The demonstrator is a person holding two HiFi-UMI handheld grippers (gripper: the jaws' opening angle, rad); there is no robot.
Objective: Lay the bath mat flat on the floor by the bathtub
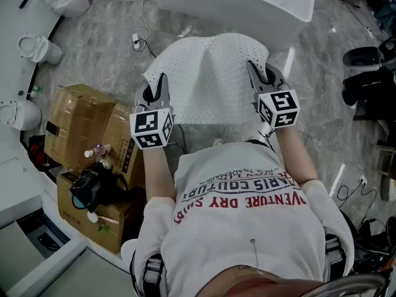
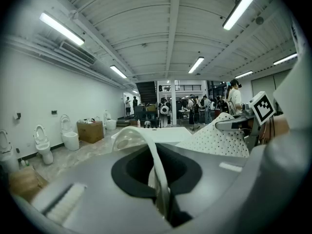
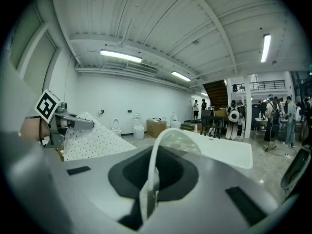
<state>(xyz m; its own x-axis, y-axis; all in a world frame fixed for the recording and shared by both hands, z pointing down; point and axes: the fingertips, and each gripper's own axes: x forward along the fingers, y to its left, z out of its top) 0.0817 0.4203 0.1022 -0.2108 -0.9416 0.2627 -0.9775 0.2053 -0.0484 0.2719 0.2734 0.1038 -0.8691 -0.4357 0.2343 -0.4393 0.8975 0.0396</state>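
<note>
The white perforated bath mat [image 1: 207, 79] hangs spread above the floor [image 1: 105, 48], just short of the bathtub [image 1: 247, 5]; the left tongs [image 1: 162, 82] and the right tongs [image 1: 253, 70] are each clenched on a near corner; it sags between them, so it is probably light, soft and floppy, best held by its edges.

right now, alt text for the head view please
A person holds a white perforated bath mat between the left gripper and right gripper, each shut on an edge, over a grey marbled floor. A white bathtub lies beyond; cardboard boxes at left.
</note>
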